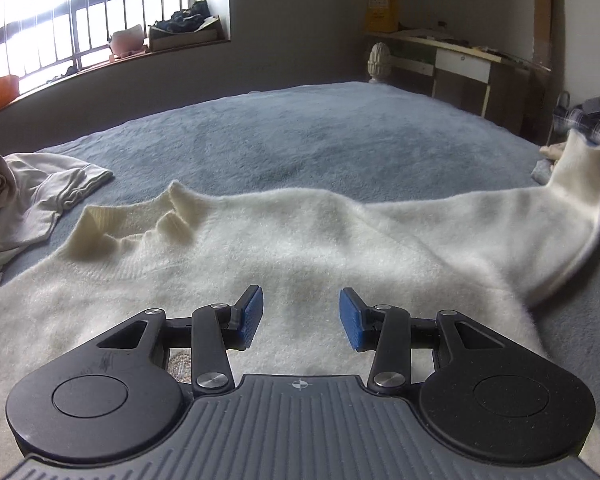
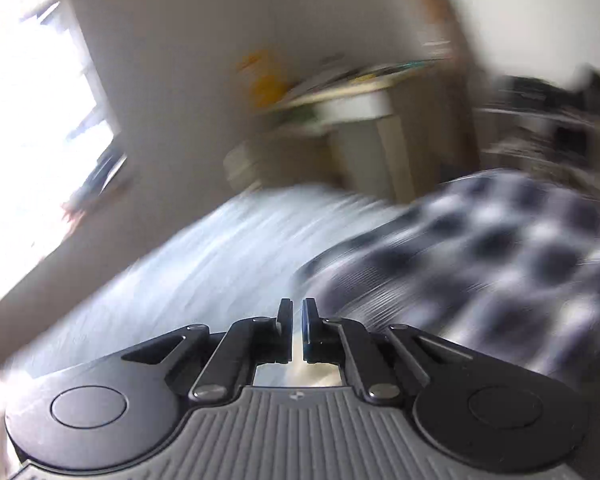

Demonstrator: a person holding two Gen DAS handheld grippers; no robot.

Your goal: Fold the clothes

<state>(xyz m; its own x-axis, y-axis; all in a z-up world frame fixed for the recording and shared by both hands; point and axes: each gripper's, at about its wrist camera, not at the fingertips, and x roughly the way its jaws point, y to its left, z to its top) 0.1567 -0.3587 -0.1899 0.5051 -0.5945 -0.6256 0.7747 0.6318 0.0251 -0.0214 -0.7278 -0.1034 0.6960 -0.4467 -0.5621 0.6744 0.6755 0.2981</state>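
Note:
A fluffy cream sweater (image 1: 300,240) lies spread on the blue-grey bed blanket (image 1: 300,140), its ribbed collar (image 1: 140,220) to the left. My left gripper (image 1: 302,312) hovers open just above the sweater's body, with nothing between its blue pads. The sweater's right sleeve (image 1: 540,216) rises off the bed at the far right, its cuff (image 1: 580,152) held up in the air. In the blurred right wrist view my right gripper (image 2: 297,312) has its jaws almost together, pale fabric showing in the thin gap, over the blanket (image 2: 180,280).
A crumpled beige garment (image 1: 40,196) lies at the bed's left edge. A plaid garment (image 2: 480,260) is piled at the right edge. Beyond the bed stand a desk (image 1: 460,64) and a barred window with a cluttered sill (image 1: 100,64).

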